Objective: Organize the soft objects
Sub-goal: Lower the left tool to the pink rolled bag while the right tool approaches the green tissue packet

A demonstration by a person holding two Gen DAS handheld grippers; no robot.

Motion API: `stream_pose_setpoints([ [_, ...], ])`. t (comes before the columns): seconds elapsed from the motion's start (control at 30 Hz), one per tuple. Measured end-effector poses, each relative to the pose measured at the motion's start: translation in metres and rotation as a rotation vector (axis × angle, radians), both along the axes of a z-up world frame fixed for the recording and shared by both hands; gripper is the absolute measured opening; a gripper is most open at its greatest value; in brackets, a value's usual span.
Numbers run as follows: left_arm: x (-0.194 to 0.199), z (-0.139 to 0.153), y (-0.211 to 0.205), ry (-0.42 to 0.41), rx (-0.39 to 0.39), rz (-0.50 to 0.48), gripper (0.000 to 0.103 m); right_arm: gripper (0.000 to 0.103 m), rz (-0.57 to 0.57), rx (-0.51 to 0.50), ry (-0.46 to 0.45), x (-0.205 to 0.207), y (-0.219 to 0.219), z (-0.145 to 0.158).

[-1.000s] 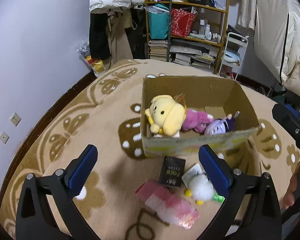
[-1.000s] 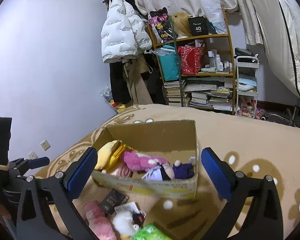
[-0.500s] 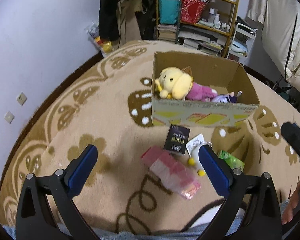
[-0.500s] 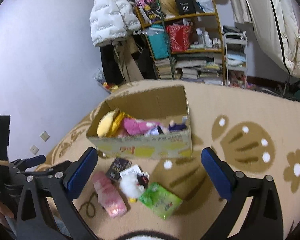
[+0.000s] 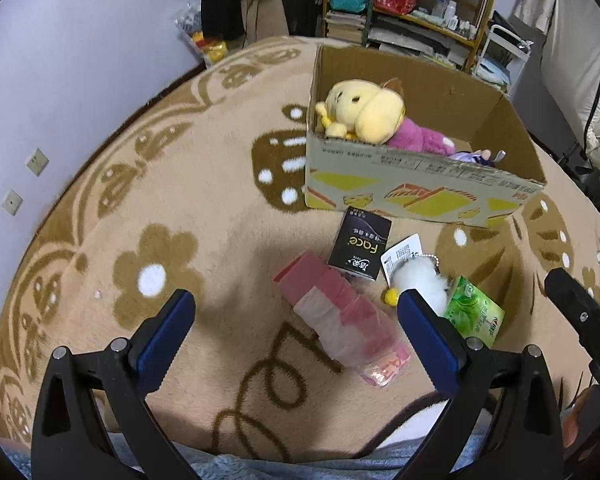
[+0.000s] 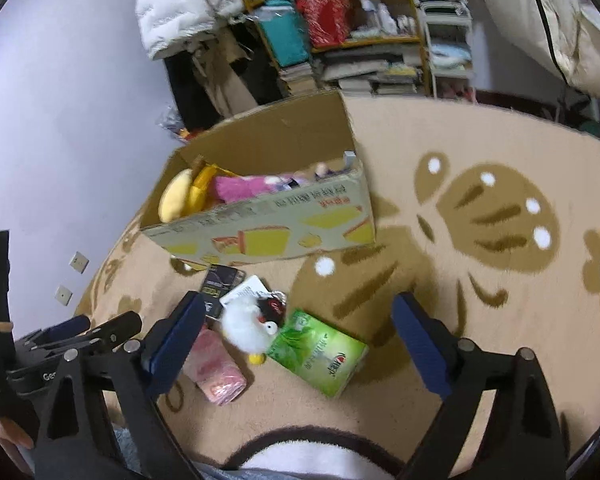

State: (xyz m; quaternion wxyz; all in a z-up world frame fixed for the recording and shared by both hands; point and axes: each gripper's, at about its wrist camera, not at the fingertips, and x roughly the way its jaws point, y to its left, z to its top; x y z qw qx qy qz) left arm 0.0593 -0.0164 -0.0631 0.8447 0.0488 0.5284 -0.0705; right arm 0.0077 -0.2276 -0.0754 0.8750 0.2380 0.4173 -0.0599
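Observation:
A cardboard box (image 5: pixel 420 196) (image 6: pixel 284 232) stands on the carpet and holds a yellow plush (image 5: pixel 364 112) (image 6: pixel 176 200), a pink plush (image 5: pixel 420 140) (image 6: pixel 244 188) and a small purple toy (image 5: pixel 476 157). In front of it lie a white plush chick (image 5: pixel 420 280) (image 6: pixel 246 326), a pink wrapped pack (image 5: pixel 340 312) (image 6: pixel 216 364), a green tissue pack (image 5: pixel 474 316) (image 6: pixel 318 352) and a black "face" packet (image 5: pixel 360 248) (image 6: pixel 220 284). My left gripper (image 5: pixel 296 328) is open and empty above the pink pack. My right gripper (image 6: pixel 296 332) is open and empty above the chick and green pack.
A tan carpet (image 5: pixel 180 208) with brown flower patterns covers the floor. A cluttered shelf (image 6: pixel 352 20) and hanging clothes (image 6: pixel 180 4) stand behind the box. A lilac wall (image 5: pixel 60 60) with sockets runs along the left. A white-and-brown rug edge (image 6: pixel 300 452) lies nearest me.
Both grippers have pulled back and tilted down, away from the box, so the loose items on the carpet now lie between the fingers. Both stay open and empty.

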Motion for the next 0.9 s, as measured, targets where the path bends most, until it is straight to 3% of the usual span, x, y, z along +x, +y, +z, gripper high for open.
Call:
stream_pose_setpoints([
  [0.57,0.022,-0.054,-0.013,0.135,0.005,0.026,0.1,0.098,-0.006,0.089,0.191,0.032,0.0,-0.063],
  [0.67,0.025,-0.063,-0.017,0.159,0.014,0.024,0.1,0.089,0.004,0.096,0.224,0.035,0.002,-0.071],
  [0.9,0.026,-0.083,-0.027,0.207,0.042,0.0,0.1,0.088,-0.021,0.145,0.279,0.038,-0.004,-0.088],
])
